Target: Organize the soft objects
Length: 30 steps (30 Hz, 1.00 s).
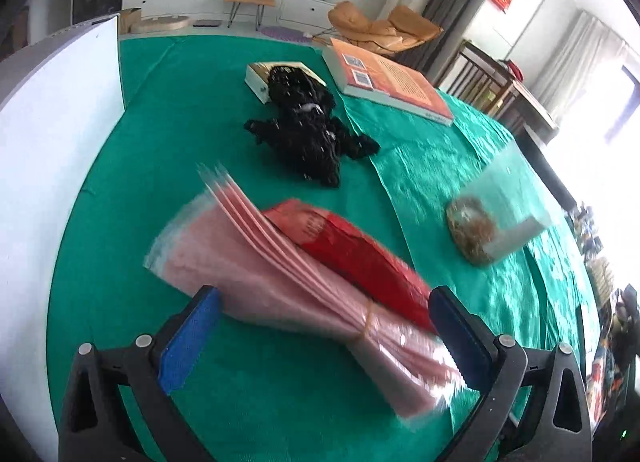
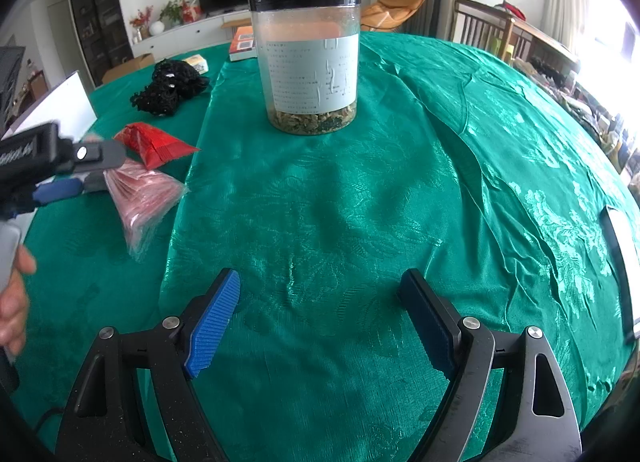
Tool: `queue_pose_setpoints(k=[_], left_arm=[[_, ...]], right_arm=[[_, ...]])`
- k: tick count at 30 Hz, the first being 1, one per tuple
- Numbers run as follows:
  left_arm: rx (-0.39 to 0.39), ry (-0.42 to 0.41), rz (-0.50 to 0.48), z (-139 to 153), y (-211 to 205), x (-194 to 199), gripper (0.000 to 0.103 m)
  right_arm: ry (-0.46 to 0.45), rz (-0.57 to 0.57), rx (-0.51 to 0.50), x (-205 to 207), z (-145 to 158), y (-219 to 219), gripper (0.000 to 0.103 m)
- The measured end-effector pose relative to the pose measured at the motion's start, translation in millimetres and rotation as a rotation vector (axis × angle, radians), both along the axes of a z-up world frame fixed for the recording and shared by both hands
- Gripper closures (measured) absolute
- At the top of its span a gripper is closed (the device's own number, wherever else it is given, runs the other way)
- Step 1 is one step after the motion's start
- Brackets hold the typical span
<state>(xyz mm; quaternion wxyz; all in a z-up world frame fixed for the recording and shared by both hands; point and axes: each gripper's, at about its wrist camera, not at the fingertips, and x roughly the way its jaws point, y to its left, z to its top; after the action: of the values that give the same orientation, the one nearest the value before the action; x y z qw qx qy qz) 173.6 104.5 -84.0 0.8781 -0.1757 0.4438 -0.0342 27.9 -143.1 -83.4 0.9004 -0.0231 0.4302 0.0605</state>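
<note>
tabletop [image 2: 320,201]: big round one under green cloth; everything sits on it
orange book [image 1: 390,81]: far right, flat, well apart from the action
jar [image 2: 306,61]: clear, black lid, upright mid-cloth, dead ahead of the right gripper
black plush [image 1: 308,133]: far middle, its far end resting on a small pale book [image 1: 260,77]
pink bag bundle [image 1: 280,274]: near left, rubber-banded, blurred; red packet [image 1: 352,250] touching its right side
left gripper [image 1: 324,338]: jaws wide open, bundle lying between them, not pinched yet
right gripper [image 2: 316,318]: jaws wide open, holding nothing, over bare cloth
step: looks like lining up to grab the bundle; next probably closing near the band
</note>
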Motion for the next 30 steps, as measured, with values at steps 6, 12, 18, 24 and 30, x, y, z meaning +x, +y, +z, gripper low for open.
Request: queue_pose_setpoints(k=[6, 12, 18, 24, 30], left_arm=[[0.074, -0.008, 0.017, 4.7, -6.5, -1.1, 0.001], [0.192, 0.061, 0.055, -14.8, -23.0, -12.9, 0.0], [0.413, 0.06, 0.147, 12.1, 2.7, -42.6, 0.0], [0.283, 0.089, 0.086, 3.4, 6.1, -47.3, 0.0], [0.301, 0.106, 0.011, -16.0, -29.1, -37.5, 0.0]], right_arm=[[0.0, 0.0, 0.0, 0.3, -0.1, -0.1, 0.018], [0.0, 0.0, 0.0, 0.4, 0.1, -0.4, 0.018], [0.0, 0.0, -0.001, 0.5, 0.1, -0.3, 0.018], [0.0, 0.001, 0.0, 0.6, 0.2, -0.7, 0.018], [0.0, 0.001, 0.0, 0.7, 0.3, -0.8, 0.018]])
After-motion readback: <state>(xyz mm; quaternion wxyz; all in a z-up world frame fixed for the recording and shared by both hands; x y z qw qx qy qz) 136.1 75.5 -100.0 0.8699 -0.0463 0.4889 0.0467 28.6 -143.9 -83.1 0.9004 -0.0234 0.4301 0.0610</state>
